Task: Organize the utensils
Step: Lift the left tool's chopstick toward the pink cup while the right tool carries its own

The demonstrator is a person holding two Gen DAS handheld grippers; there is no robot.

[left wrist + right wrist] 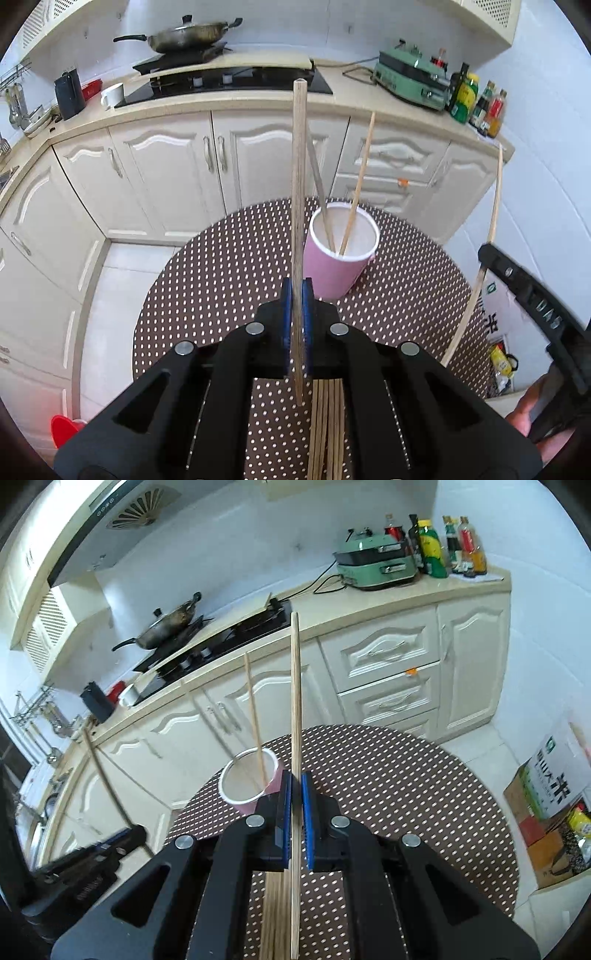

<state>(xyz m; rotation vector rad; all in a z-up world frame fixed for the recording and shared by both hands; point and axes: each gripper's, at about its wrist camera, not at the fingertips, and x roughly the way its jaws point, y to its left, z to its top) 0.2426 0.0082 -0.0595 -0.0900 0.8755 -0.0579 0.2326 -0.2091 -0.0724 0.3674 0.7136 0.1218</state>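
Both grippers, left (297, 291) and right (296, 786), each pinch one chopstick (298, 192) upright near the pink cup (340, 254); a crooked descent could knock that light cup over.

Cream cabinets (166, 166), beige countertop (351, 107), white-tiled floor (122, 273), white walls (240, 554).

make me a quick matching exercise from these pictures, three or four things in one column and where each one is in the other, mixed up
Things:
1. pink cup
2. frying pan
3. green appliance
4. loose chopsticks

Places:
a. on the stove
b. lying flat on the dotted table, under the gripper
c. on the counter beside the bottles
d. standing on the dotted table

Pairs: 1-d, 2-a, 3-c, 4-b
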